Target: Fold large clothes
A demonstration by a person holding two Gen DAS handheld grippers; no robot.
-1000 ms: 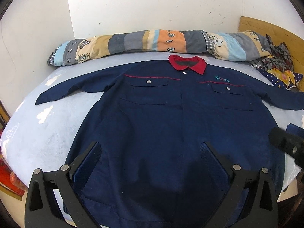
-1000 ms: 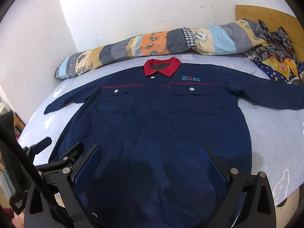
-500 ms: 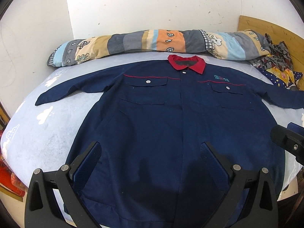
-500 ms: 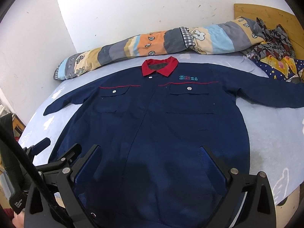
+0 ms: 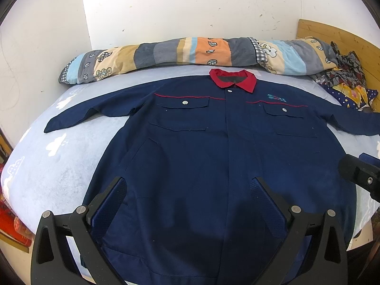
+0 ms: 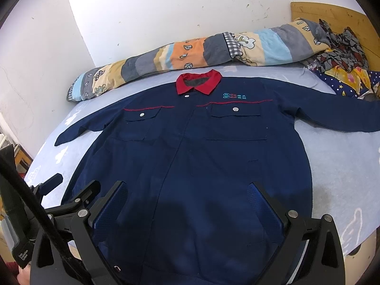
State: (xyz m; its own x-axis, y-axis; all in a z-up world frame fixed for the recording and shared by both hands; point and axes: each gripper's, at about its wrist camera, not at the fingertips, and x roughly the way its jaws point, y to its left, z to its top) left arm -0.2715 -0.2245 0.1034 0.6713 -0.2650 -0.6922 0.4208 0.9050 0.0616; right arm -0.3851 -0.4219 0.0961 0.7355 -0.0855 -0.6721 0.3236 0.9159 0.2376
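Note:
A navy work jacket with a red collar lies flat, front up, on the bed, sleeves spread to both sides. It also shows in the right wrist view, with its collar. My left gripper is open and empty above the jacket's lower hem. My right gripper is open and empty above the same hem, a little to the right. The right gripper's finger shows at the right edge of the left wrist view. The left gripper shows at the lower left of the right wrist view.
The bed has a light blue sheet with white clouds. A rolled patchwork quilt lies along the white wall behind the collar. A heap of patterned clothes sits at the far right by a wooden headboard.
Both grippers have lifted and pulled back slightly, so the jacket sits a little lower and farther in view. The jacket has not moved.

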